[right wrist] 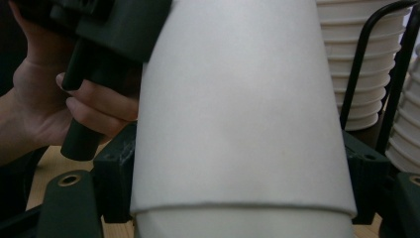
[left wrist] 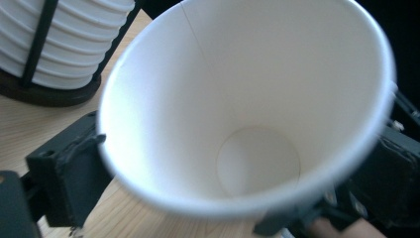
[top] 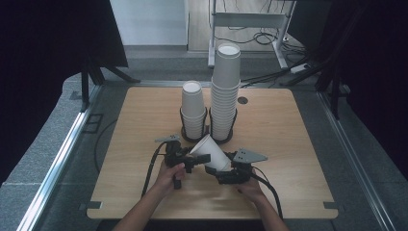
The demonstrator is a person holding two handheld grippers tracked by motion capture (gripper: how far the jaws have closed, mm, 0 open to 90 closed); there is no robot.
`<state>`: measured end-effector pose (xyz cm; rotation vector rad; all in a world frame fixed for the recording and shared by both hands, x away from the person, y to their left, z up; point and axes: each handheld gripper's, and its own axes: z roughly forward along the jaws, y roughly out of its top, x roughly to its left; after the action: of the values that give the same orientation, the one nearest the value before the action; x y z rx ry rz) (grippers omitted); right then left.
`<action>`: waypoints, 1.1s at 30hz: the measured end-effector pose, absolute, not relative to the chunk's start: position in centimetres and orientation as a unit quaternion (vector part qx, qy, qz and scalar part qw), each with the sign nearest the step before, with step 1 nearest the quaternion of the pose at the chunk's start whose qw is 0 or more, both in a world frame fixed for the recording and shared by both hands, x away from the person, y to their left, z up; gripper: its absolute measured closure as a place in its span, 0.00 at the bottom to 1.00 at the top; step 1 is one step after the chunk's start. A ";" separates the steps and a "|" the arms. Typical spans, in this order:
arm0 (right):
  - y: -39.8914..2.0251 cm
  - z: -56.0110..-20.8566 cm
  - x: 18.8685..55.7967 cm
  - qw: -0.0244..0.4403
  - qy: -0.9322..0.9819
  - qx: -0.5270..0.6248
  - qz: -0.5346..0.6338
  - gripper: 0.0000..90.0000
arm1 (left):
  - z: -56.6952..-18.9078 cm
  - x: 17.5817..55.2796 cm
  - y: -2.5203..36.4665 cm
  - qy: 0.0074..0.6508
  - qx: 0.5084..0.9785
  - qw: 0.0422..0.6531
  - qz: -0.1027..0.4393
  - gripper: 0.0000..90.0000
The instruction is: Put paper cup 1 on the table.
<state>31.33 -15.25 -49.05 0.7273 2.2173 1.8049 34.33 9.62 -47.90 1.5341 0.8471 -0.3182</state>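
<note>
fingers: right gripper squeezes the paper cup, left gripper open at its rim | done: cup off stack | left: put on a stack

wooden table, two cup stacks

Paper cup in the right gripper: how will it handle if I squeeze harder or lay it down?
Likely light, thin-walled: the paper cup hangs tilted between the jaws of the right gripper, so squeezing might dent it. Its smooth tapered side could slip. On its side it may roll in a curve.
</note>
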 end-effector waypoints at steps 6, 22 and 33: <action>-14.7 -49.4 31.3 0.103 0.758 0.242 0.597 0.25 | -48.0 34.8 9.4 0.376 0.661 0.635 -0.138 0.05; -14.3 -50.0 31.6 0.097 0.772 0.240 0.580 0.24 | -47.9 34.3 9.2 0.354 0.681 0.631 -0.110 0.15; -14.2 -49.9 31.4 0.110 0.776 0.241 0.572 0.16 | -47.2 33.8 9.9 0.346 0.689 0.633 -0.064 0.16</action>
<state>31.44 -14.17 -49.92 0.7080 2.2818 1.6801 33.82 9.94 -47.15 1.5766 0.7903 -0.1469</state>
